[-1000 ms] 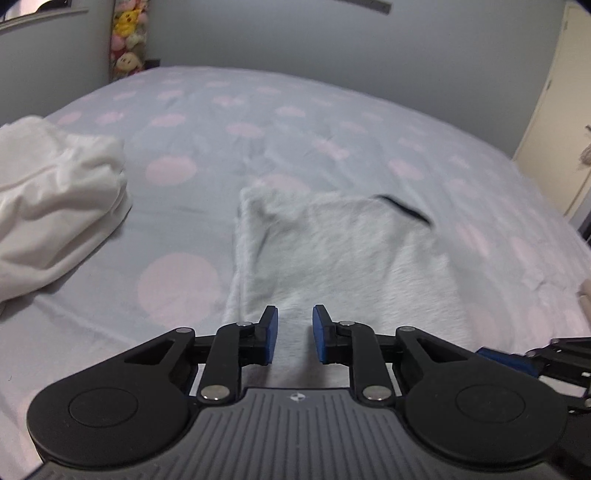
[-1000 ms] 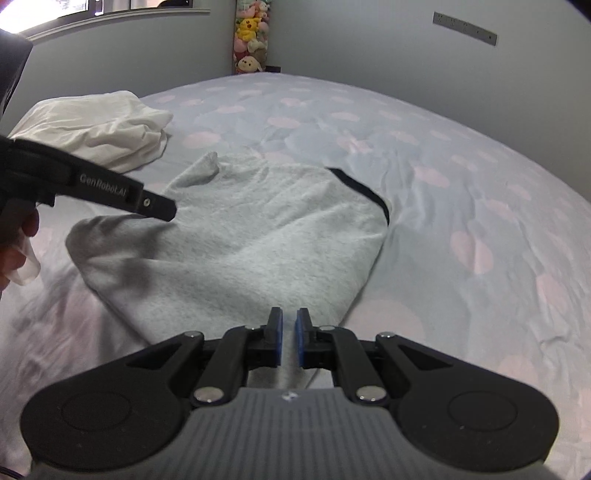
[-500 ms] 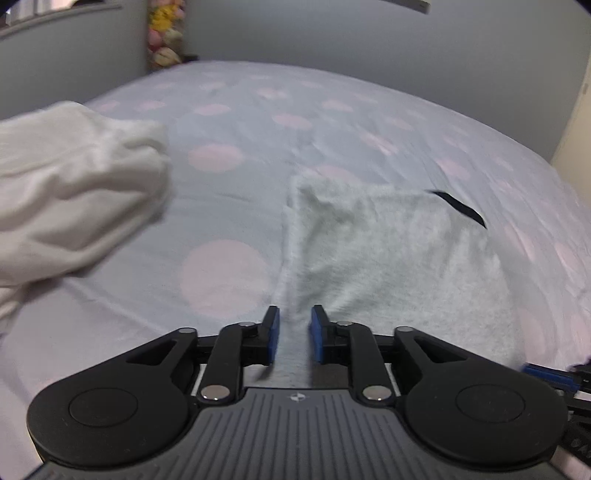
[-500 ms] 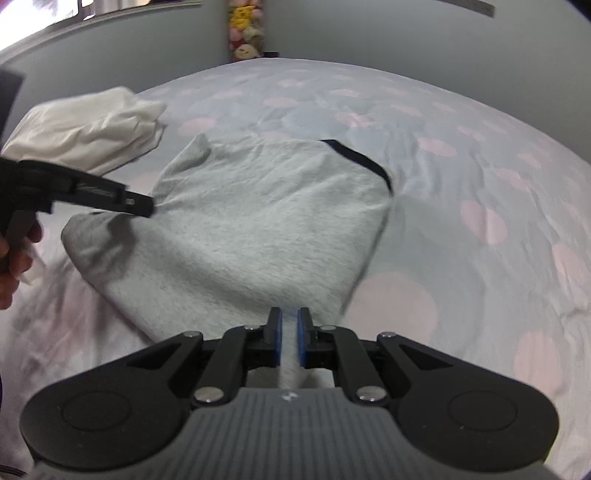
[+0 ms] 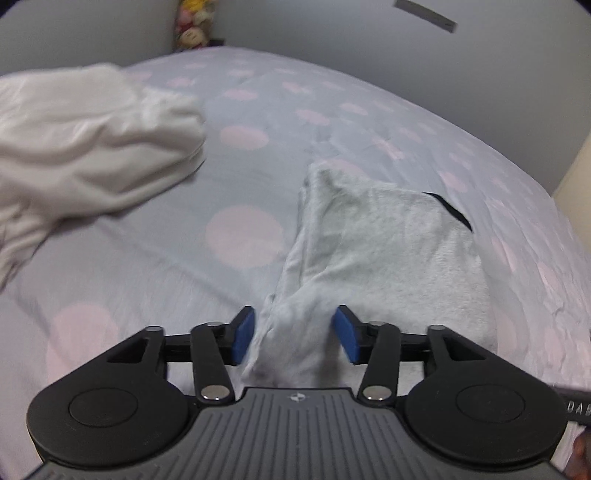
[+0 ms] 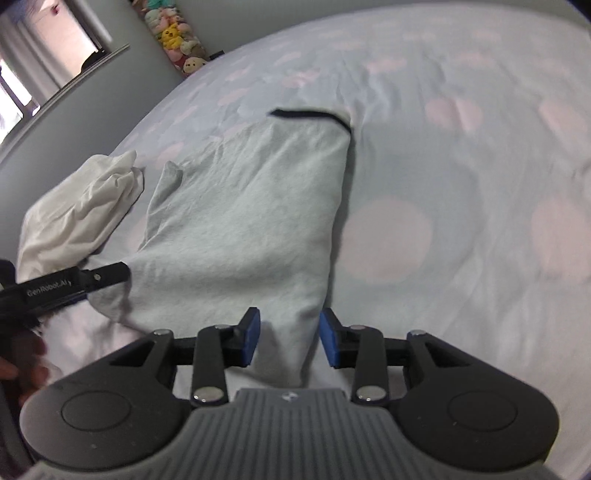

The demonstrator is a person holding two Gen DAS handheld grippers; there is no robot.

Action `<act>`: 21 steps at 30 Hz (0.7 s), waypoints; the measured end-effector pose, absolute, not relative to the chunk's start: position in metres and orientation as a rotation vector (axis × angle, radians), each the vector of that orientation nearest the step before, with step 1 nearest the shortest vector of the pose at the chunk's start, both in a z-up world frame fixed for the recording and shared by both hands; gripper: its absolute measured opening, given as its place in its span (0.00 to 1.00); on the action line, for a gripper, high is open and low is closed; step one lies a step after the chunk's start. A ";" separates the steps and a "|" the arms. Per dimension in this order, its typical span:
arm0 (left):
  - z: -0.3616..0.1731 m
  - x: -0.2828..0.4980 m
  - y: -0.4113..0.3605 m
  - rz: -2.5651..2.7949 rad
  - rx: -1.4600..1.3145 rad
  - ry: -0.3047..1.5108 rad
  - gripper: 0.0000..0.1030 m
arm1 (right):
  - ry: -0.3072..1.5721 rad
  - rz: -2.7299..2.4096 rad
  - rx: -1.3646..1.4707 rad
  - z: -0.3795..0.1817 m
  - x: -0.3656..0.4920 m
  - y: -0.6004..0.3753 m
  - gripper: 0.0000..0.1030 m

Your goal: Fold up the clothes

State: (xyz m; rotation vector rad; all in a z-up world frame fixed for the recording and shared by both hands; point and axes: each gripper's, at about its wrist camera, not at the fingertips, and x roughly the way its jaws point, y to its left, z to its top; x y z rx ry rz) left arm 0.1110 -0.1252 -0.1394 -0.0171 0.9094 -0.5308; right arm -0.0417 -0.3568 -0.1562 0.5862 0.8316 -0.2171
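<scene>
A folded grey garment [image 5: 388, 251] with black neck trim [image 5: 448, 210] lies on the dotted bed sheet [image 5: 147, 240]. My left gripper [image 5: 295, 338] is at its near left corner. Its jaws are opening, and a ridge of grey cloth lies loose between the blue pads. In the right wrist view the same grey garment [image 6: 251, 206] stretches away from my right gripper [image 6: 290, 338]. That gripper's jaws are also opening, with the near right corner lying between the pads unpressed. One of the left gripper's fingers [image 6: 107, 275] shows at the garment's left edge.
A crumpled white garment [image 5: 85, 147] lies on the bed left of the grey one, also seen as a white heap [image 6: 81, 210]. Plush toys [image 6: 173, 29] stand in the far corner by a window [image 6: 22, 74]. A person's hand [image 6: 22, 369] holds the left gripper.
Both grippers were nearly shut on the grey garment's near corners and now stand apart, the cloth slack between the pads. Both hands shifted sideways, and the right view rolled.
</scene>
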 end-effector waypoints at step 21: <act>-0.162 0.109 -0.095 -0.540 -0.178 1.019 0.52 | 0.829 -0.210 0.694 -0.171 -0.044 -0.362 0.42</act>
